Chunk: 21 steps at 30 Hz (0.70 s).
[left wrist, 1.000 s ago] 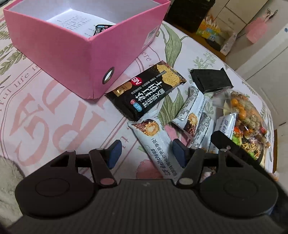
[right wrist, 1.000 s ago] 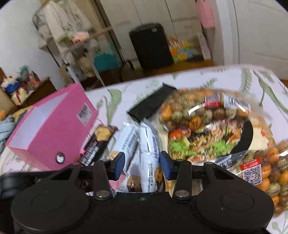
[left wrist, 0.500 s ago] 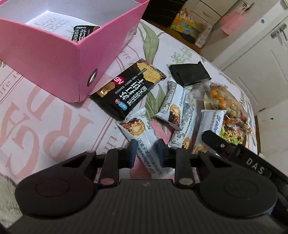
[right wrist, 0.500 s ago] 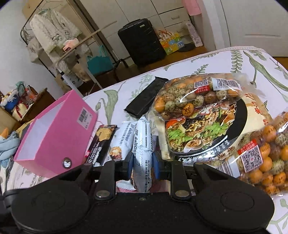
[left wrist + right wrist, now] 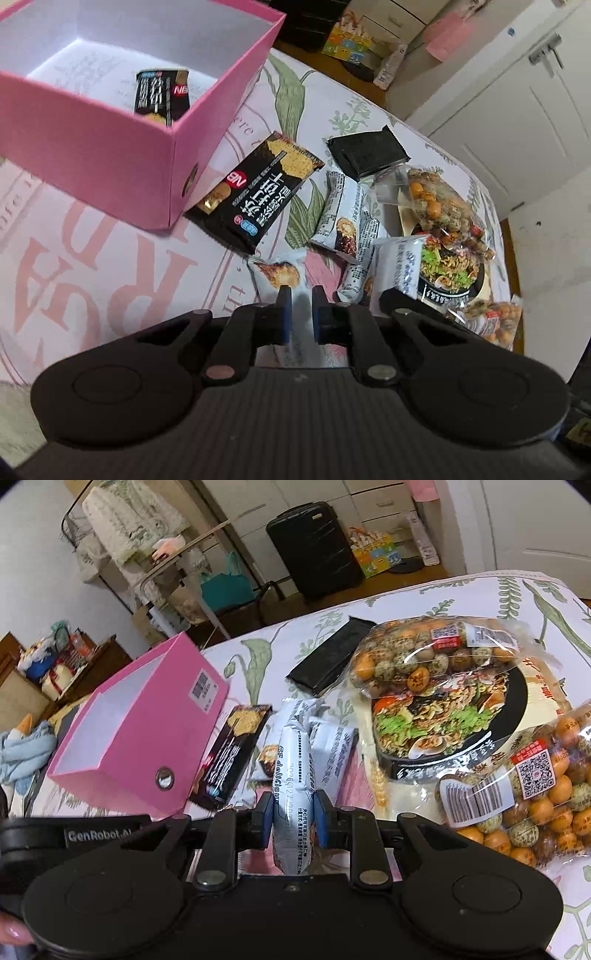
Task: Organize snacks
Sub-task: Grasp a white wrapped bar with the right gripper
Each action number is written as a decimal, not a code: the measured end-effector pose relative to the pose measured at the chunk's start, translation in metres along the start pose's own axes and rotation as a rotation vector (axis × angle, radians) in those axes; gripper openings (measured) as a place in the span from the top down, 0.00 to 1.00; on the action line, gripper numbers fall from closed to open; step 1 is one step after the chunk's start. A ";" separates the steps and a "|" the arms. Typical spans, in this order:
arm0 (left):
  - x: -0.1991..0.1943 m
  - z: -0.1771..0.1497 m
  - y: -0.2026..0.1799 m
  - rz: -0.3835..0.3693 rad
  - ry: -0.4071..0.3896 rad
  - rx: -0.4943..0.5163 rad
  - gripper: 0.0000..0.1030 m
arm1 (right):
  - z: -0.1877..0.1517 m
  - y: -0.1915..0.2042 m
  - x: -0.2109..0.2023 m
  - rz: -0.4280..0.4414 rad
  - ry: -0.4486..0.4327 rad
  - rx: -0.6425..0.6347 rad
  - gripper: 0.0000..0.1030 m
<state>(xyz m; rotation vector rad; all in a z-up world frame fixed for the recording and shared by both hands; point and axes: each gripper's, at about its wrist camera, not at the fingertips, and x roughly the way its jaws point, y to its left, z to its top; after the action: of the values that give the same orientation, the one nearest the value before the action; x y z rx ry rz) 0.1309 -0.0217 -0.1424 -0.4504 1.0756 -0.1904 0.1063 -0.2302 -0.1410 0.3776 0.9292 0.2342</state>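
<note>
Snacks spread over a floral cloth (image 5: 110,288) on the surface, beside an open pink box (image 5: 110,155). Inside the box, one black cracker packet (image 5: 162,94), leaning against the near wall. Just outside the box corner, a second black cracker packet (image 5: 258,195) flat on the cloth, touching the box base. Beyond it, a plain black wrapper (image 5: 367,153) lying apart. Between these and the big bags, a cluster of small white snack packets (image 5: 341,218), overlapping one another.

Left gripper (image 5: 298,310): jaws closed on the lower end of one white packet (image 5: 277,271), printed with a round cake, pads pressed tight against the thin wrapper. Packet end nearest the box free and showing.

Right gripper (image 5: 294,814): jaws clamped on another white packet (image 5: 291,768), gripped edge-on and standing up between the pads, black lettering along its side. Fingertip of a hand (image 5: 14,932) visible at the lower left edge of the right wrist view.

Further right, a large noodle bag (image 5: 443,720) with a bowl picture, a clear bag of speckled and orange balls (image 5: 424,657) lying across its top, a second such bag (image 5: 535,794) at its right, overlapping it. Background: black suitcase (image 5: 314,550) on the floor, clothes rack (image 5: 140,546) by the wall.
</note>
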 end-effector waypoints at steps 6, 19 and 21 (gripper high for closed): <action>0.011 -0.004 0.003 0.016 0.081 -0.035 0.73 | -0.001 0.001 0.005 -0.027 0.057 -0.014 0.73; 0.027 -0.028 -0.010 0.077 0.032 0.039 0.61 | 0.003 -0.022 0.013 0.024 0.117 0.097 0.59; 0.026 -0.028 -0.012 0.075 0.043 0.066 0.70 | 0.001 -0.025 0.017 0.049 0.127 0.122 0.60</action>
<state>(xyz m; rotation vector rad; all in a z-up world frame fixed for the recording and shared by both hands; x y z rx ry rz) 0.1194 -0.0491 -0.1689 -0.3475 1.1228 -0.1688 0.1177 -0.2473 -0.1630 0.5027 1.0632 0.2491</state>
